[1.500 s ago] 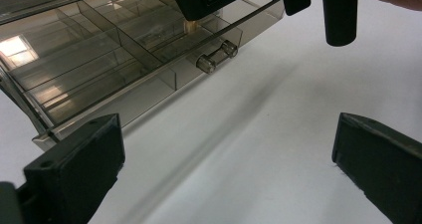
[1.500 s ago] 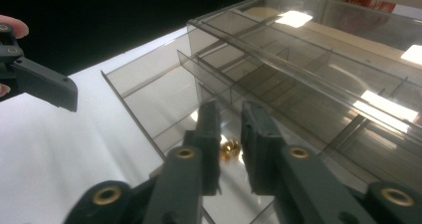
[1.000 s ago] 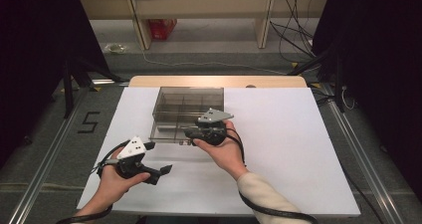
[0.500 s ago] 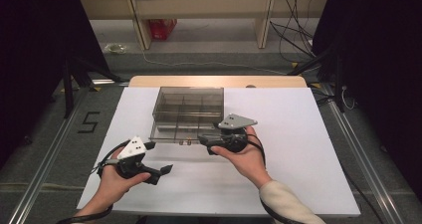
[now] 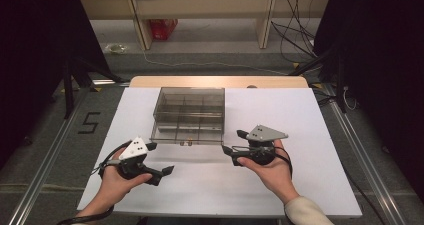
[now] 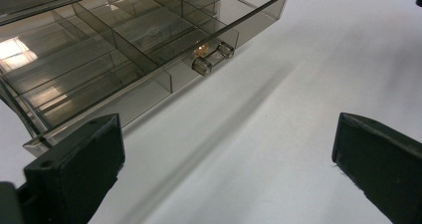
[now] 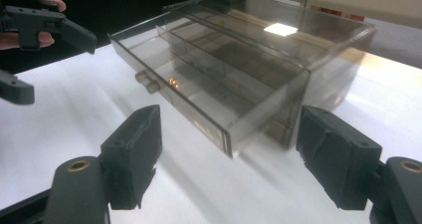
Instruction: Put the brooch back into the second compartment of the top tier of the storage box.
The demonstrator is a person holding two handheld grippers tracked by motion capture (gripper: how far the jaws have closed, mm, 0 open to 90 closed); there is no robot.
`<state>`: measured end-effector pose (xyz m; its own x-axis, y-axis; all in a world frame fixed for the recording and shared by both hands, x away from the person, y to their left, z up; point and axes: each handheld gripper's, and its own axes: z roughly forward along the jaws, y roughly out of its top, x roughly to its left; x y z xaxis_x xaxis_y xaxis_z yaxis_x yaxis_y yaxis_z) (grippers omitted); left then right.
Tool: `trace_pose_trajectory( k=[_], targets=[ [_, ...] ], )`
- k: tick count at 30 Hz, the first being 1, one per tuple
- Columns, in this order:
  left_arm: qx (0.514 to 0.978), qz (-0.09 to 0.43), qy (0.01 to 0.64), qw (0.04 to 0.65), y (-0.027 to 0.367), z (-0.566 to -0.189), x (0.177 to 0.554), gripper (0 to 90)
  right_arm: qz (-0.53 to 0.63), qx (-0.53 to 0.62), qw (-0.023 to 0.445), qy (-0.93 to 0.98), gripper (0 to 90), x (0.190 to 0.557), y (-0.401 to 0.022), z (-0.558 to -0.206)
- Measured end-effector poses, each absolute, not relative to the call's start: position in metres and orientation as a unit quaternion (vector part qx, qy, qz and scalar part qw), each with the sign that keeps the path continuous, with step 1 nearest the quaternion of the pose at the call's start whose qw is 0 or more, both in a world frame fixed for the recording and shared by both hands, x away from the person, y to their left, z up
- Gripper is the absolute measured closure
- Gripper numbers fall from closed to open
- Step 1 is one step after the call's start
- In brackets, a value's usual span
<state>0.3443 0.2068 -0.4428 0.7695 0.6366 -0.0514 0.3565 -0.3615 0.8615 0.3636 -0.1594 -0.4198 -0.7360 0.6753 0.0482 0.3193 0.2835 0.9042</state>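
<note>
The drawer box (image 5: 189,114) is glossy, smoky clear plastic; the tabletop (image 5: 300,110) is smooth matt white; hand-held gripper pads (image 7: 133,149) matt black.

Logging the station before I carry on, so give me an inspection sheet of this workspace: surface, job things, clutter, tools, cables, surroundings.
Surface: white table top, bare around the box; a wooden edge shows at its far side.
Job's things: smoky clear drawer box near the table's middle; its drawer is pulled partly out, dividers inside, small clear knob on its front. Compartments look empty.
Clutter: nothing seen on the table.
Tools: left tool open, held off the box's near left corner; right tool open, nothing between its jaws, beside the drawer's right end.
Cables: one trails from each tool along the wrists; more hang at far right.
Surroundings: shelving, a red item on the floor, a floor mark "5".
</note>
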Motion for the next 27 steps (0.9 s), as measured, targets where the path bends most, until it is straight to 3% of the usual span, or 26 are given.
trace_pose_trajectory(
  k=[27],
  targets=[
    [0.811,0.145,0.302,0.479,0.205,-0.443,0.347,0.0,0.498,0.354,0.191,0.768,26.8,0.319,-0.221,-0.428]
  ],
)
